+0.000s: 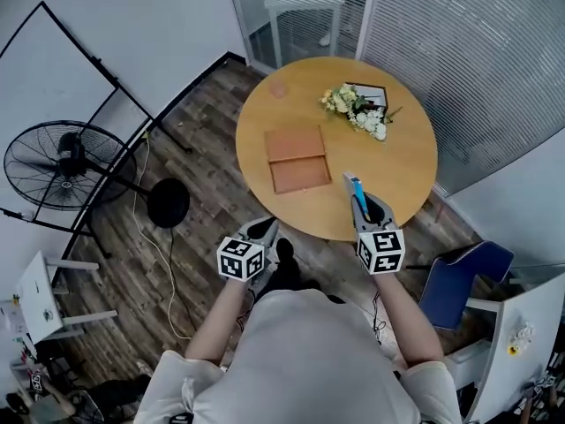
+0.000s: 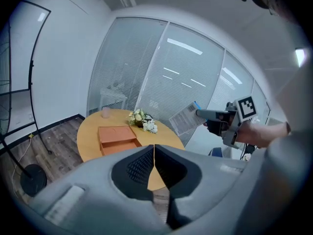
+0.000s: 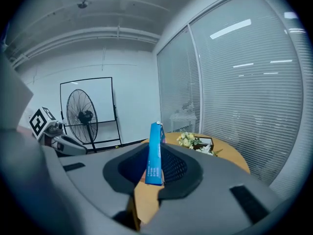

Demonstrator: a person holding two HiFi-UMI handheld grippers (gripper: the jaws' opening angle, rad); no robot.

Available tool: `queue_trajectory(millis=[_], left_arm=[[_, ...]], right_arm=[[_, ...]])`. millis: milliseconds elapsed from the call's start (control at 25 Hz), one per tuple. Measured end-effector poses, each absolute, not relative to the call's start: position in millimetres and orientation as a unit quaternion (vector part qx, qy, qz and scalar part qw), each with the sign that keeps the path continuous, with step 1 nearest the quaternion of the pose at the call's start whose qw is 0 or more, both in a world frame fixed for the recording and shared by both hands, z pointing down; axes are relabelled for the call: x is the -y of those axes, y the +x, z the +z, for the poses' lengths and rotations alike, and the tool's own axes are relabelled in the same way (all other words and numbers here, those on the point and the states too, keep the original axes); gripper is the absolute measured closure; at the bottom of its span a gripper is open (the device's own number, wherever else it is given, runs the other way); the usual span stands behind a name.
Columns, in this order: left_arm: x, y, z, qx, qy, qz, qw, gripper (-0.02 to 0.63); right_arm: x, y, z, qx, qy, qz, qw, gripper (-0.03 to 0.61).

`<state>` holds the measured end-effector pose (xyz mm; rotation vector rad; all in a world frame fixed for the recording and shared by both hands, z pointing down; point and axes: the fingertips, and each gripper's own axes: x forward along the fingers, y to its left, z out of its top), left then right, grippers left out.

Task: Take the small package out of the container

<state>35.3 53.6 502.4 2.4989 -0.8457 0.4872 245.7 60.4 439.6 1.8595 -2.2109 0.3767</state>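
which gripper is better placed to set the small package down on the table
Right, most likely. The right gripper is shut on the small package over the near edge of the table; the left gripper is shut and empty, short of the table.

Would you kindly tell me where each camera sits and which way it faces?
Head view: on the person's head, looking steeply down at the round table; torso, forearms, left gripper and right gripper show.
Left gripper view: on the left gripper, facing over the table to the glass wall; its shut jaws show.
Right gripper view: on the right gripper, facing the fan; its jaws clamp the small package.
Shared: all three see the flowers.
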Motion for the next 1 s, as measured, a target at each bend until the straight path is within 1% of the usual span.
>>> queue_trajectory(millis=[200,480,640,840,1000], left_arm=[[-74,36,473,0.313,0.911,0.16,0.218,0.594],[-74,36,437,0.307,0.921,0.137,0.197,0.594],[-68,24,411,0.308,0.928,0.117,0.174,0.594],[-60,0,387,0.304,0.933,0.096,0.167,0.594],[-48,-14,366,0.295,0.94,0.087,0.148,0.594]], right_arm=[[-90,257,414,0.758,0.636,0.112,0.094,0.511],[-112,261,381,0.757,0.644,0.089,0.063,0.511],[-118,250,366,0.758,0.646,0.076,0.046,0.511],[-122,227,354,0.755,0.652,0.07,0.028,0.511],[-118,212,336,0.751,0.658,0.055,0.018,0.511]])
